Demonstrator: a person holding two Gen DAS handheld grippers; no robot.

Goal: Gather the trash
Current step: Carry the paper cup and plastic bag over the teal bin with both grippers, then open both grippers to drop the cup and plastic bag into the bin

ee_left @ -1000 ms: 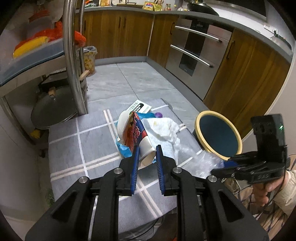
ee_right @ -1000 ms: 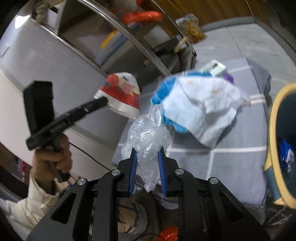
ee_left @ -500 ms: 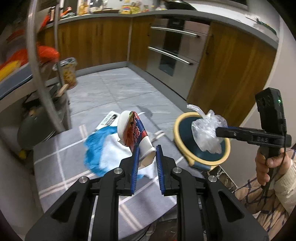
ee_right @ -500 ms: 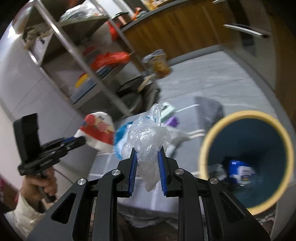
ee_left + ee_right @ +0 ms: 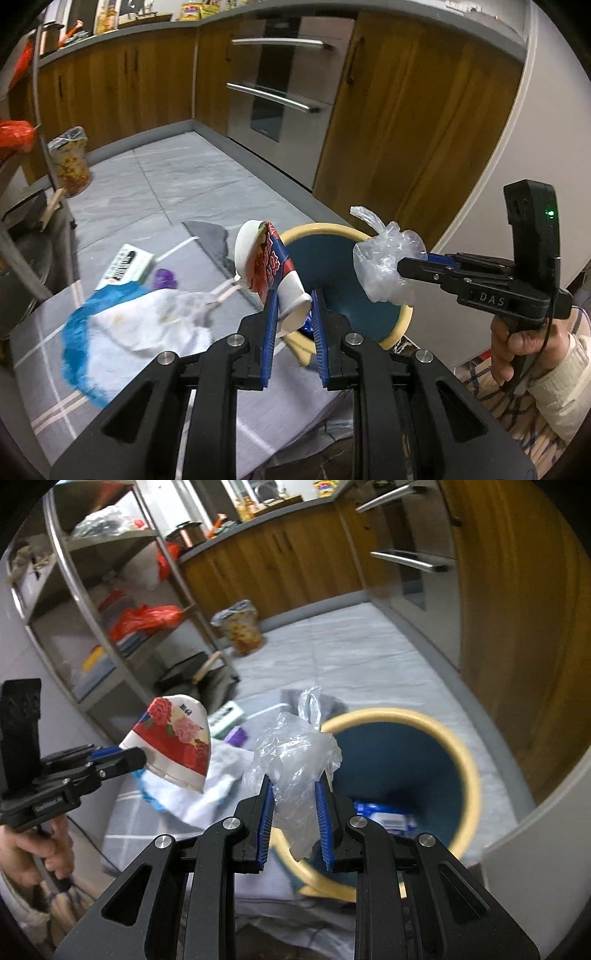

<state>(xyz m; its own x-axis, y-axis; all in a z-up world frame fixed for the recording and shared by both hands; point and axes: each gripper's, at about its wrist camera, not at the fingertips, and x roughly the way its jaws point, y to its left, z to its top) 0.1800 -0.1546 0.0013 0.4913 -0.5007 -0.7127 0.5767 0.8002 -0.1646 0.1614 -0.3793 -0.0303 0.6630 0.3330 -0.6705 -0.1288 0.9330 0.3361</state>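
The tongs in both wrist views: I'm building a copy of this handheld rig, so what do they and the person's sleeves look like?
Both tongs, left and right, are matte black with cut-out arms, silver screws and ribbed blue pads. Seen from the left wrist view, the right one has a pistol handle, an upright black block with a green light, "DAS" lettering and a thin black cable. The right sleeve is cream knit; the left sleeve is not clearly visible.

I am working in a home kitchen — wooden cabinets run under a grey countertop. A built-in steel oven and a tiled floor confirm it — a metal rack holds household items.
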